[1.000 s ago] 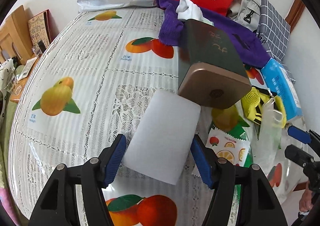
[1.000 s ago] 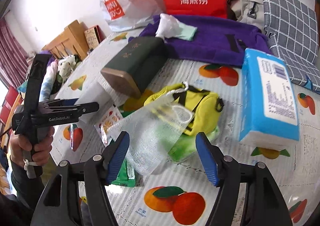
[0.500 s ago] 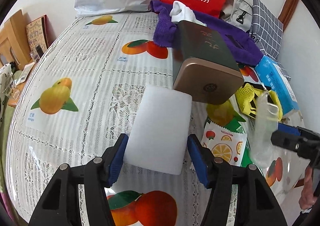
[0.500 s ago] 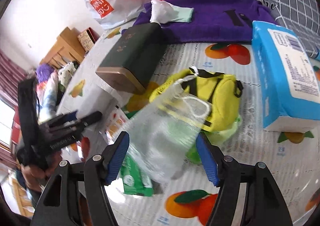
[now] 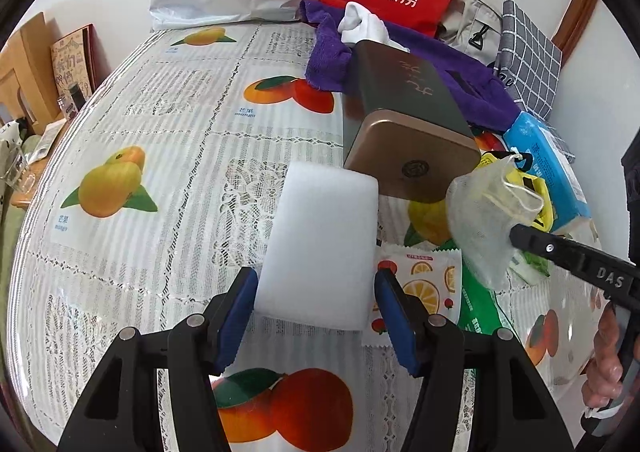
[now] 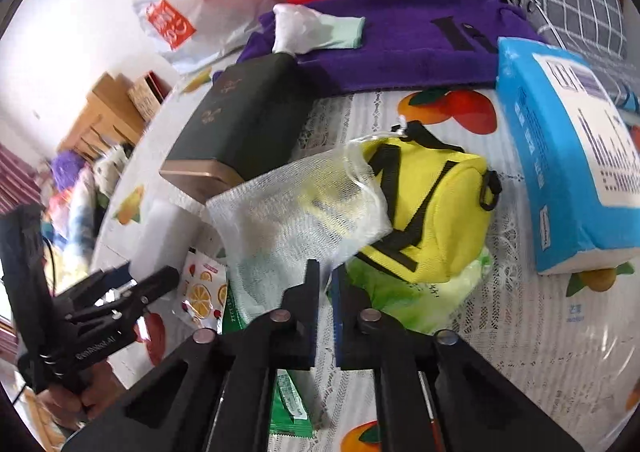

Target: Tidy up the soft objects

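A white foam sponge (image 5: pixel 324 236) lies on the fruit-print tablecloth. My left gripper (image 5: pixel 314 284) straddles its near end, with both blue pads against its sides. A white mesh drawstring bag (image 6: pixel 296 212) is pinched at its lower edge by my right gripper (image 6: pixel 326 276), whose jaws are shut tight. The mesh drapes over a yellow pouch (image 6: pixel 436 212) with black straps. In the left wrist view the right gripper (image 5: pixel 516 232) comes in from the right, holding the mesh bag (image 5: pixel 480 220) up off the table.
A dark green tin with a golden base (image 5: pixel 404 124) lies just behind the sponge. Purple cloth (image 6: pixel 400 36) with a white sock (image 6: pixel 308 28) lies farther back, and a blue tissue pack (image 6: pixel 568 156) at right. Snack packets (image 5: pixel 420 280) sit beside the sponge. Bare tablecloth (image 5: pixel 160 132) spreads left.
My right gripper went from wide open around the mesh bag to shut on it and rolled a little. The left gripper's pads closed slightly onto the sponge and stayed put.
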